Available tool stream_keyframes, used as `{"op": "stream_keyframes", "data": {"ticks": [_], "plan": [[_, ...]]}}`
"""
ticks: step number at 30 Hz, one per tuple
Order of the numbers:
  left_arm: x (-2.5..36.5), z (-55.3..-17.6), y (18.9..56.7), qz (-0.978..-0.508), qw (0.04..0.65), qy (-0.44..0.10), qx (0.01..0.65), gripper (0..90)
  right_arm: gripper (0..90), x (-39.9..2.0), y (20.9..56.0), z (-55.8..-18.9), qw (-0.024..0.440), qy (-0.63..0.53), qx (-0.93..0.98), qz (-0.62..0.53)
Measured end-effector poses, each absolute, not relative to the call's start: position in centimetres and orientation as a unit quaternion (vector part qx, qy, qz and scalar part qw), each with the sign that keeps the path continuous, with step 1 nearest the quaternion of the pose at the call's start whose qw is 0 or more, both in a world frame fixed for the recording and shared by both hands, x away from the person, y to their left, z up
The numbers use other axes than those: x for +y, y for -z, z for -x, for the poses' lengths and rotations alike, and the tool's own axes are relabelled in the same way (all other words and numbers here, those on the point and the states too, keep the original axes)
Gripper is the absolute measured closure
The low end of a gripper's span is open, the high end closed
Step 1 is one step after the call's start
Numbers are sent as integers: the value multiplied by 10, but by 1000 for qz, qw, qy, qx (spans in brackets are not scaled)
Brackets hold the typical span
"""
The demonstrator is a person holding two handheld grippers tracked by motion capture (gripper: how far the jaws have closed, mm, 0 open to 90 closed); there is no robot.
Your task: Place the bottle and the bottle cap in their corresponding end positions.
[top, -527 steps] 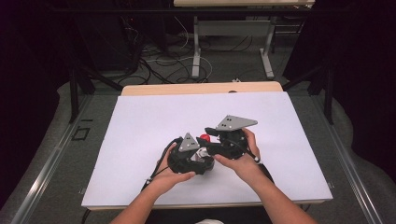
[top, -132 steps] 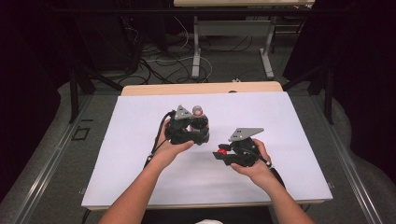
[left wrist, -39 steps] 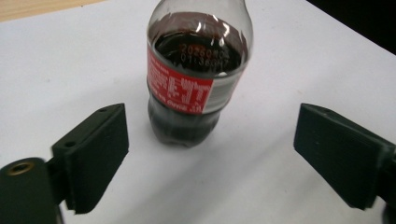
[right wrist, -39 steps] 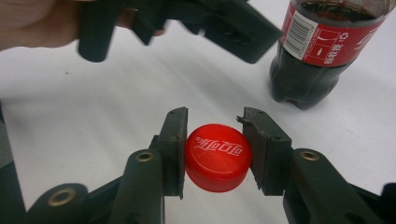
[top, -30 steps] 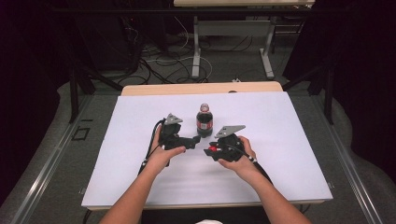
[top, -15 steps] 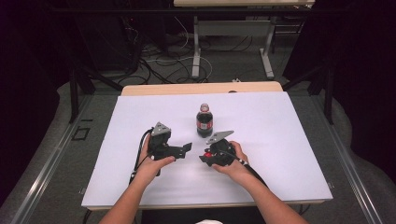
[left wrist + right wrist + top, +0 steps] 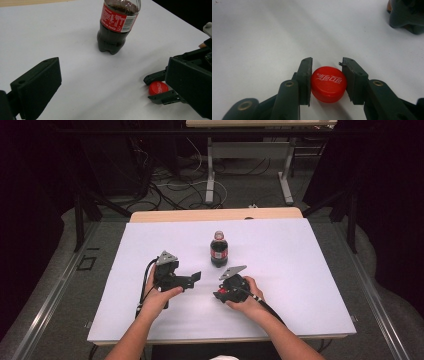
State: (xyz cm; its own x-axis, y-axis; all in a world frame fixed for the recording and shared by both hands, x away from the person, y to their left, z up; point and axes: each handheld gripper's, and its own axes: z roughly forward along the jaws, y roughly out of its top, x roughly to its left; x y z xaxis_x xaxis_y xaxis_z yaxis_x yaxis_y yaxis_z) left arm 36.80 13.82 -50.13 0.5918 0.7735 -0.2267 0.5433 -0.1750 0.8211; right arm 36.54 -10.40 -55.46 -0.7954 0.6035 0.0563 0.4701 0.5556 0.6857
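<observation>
Cap [image 7: 328, 87] is off the bottle [image 7: 219, 250] and clamped between the jaws of my right gripper [image 7: 223, 294], low over the table [image 7: 310, 270], on the near side of the bottle. A second ago both my grippers stood close beside the bottle; both have since come back toward the near edge, and the bottle stands alone, upright and uncapped, at mid-table. My left gripper [image 7: 196, 277] has its jaws wide apart and holds nothing; the bottle sits apart from it, farther off. Judgement: unscrewing is complete, and setting the cap down is the remaining step.

Clearances: the white surface is bare to the left, right and near side of both grippers. The bottle is the one obstacle, just beyond the grippers. The near edge lies close behind my hands; the far edge is well off.
</observation>
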Motion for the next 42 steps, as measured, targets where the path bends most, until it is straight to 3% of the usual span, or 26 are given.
{"op": "stream_keyframes", "data": {"ticks": [5, 16, 23, 25, 29, 42], "plan": [[139, -369, 502, -759, 468, -119, 437, 8, 599, -104, 554, -365, 86, -351, 876, -319], [140, -372, 507, -761, 459, -118, 442, 9, 355, -110, 544, -368, 77, -351, 873, -330], [144, -374, 510, -764, 449, -119, 449, 9, 296, -132, 522, -370, 96, -355, 855, -366], [146, -375, 511, -764, 446, -122, 449, 9, 233, -141, 516, -372, 87, -348, 850, -386], [148, -376, 512, -762, 444, -120, 455, 9, 234, -154, 511, -375, 80, -350, 836, -416], [160, -381, 514, -753, 440, -128, 472, 11, 131, -207, 504, -380, 143, -352, 804, -458]]}}
